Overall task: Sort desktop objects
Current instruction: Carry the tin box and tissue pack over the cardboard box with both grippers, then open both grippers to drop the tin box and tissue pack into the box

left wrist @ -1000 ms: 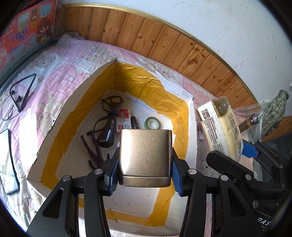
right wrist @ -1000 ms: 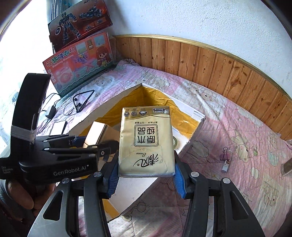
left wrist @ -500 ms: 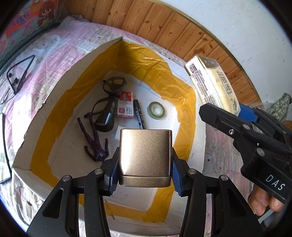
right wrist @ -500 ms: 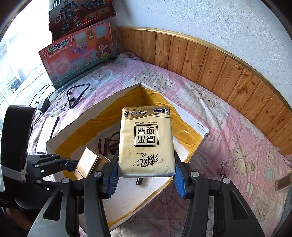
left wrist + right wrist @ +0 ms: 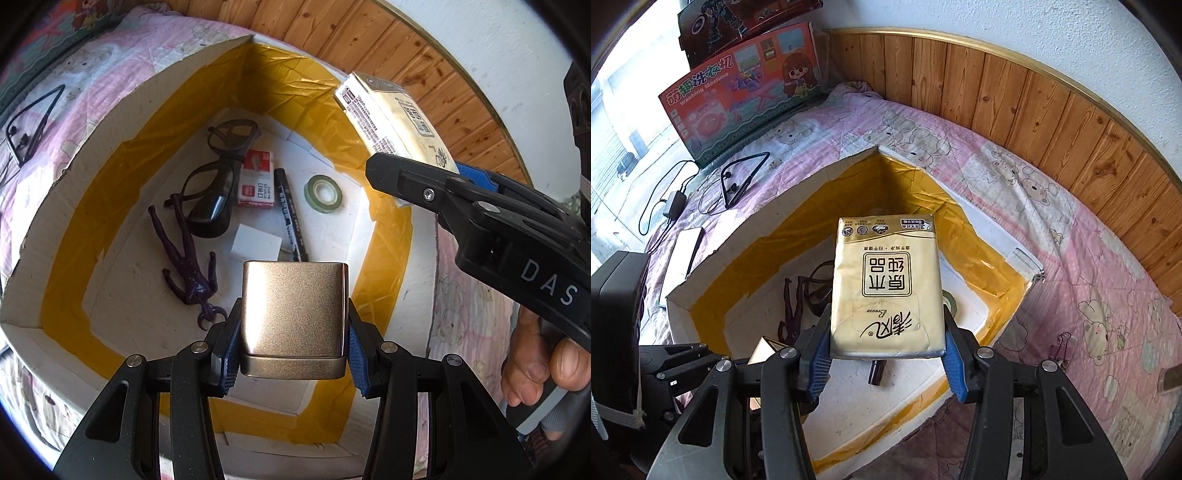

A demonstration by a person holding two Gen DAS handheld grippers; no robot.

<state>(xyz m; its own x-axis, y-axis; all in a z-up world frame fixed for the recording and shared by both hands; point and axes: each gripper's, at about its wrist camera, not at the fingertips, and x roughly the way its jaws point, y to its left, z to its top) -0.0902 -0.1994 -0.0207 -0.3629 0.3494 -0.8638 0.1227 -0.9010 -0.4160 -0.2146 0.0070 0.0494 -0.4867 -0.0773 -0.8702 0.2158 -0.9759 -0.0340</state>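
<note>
My left gripper (image 5: 293, 360) is shut on a gold metal case (image 5: 293, 314), held above the near part of a white box lined with yellow tape (image 5: 122, 155). My right gripper (image 5: 884, 356) is shut on a yellow tissue pack (image 5: 886, 284) and hovers over the same box (image 5: 1004, 280); the tissue pack (image 5: 391, 122) shows in the left wrist view over the box's right wall. On the box floor lie black glasses (image 5: 218, 184), a red staples box (image 5: 256, 177), a black marker (image 5: 290, 214), a green tape roll (image 5: 323, 192), a white block (image 5: 256, 247) and a purple figure (image 5: 184, 266).
The box sits on a pink bear-print cloth (image 5: 1089, 277). Left of it lie a neckband earphone (image 5: 738, 181), a charger with cable (image 5: 674, 203) and a white tablet (image 5: 681, 262). Toy boxes (image 5: 738, 88) lean at the back left. A wood-panelled wall (image 5: 1034, 103) runs behind.
Both grippers have come down over the box. The right gripper with the tissue pack moved left, from beside the box to above its right side. Both grips are unchanged.
</note>
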